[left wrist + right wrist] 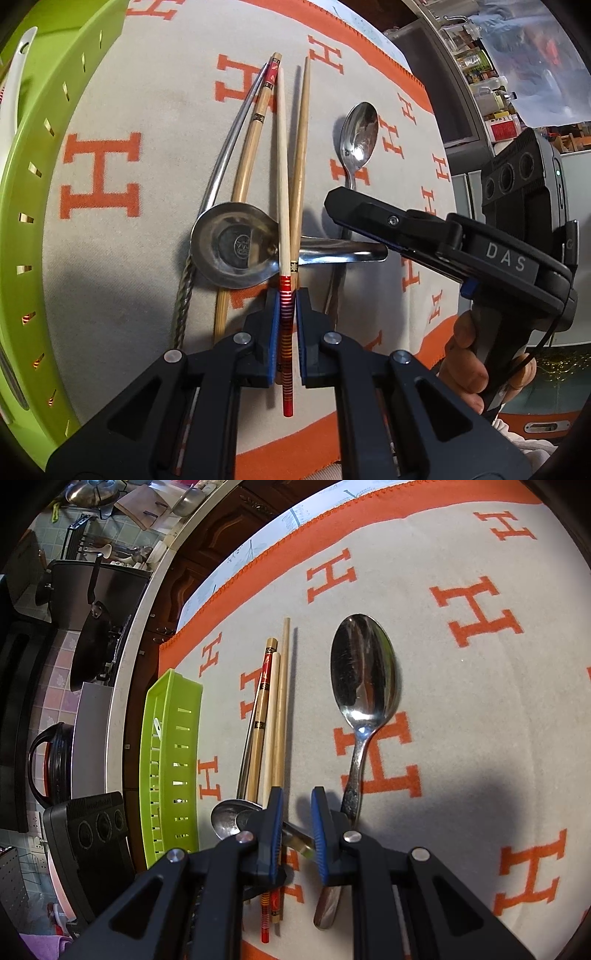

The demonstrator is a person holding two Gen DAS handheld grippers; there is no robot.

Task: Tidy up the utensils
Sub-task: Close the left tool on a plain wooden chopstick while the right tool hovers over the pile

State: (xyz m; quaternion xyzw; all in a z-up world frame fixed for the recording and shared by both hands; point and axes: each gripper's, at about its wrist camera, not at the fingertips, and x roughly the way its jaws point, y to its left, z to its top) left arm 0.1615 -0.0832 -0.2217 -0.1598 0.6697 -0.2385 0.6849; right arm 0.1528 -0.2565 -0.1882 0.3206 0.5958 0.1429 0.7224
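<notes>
A cream blanket (461, 709) patterned with orange H letters covers the table, kitchen clutter behind it. At its edge sits my green slotted tray (173, 760); something white lies inside, too cut off to name. My left gripper (287, 325) pinches the red-banded end of a pale chopstick (282, 166), which crosses a steel ladle (236, 251) beside other chopsticks (301, 147). My right gripper (297, 834) stands parted over the ladle's handle, gripping nothing. A spoon (364, 679) lies just beside it.
</notes>
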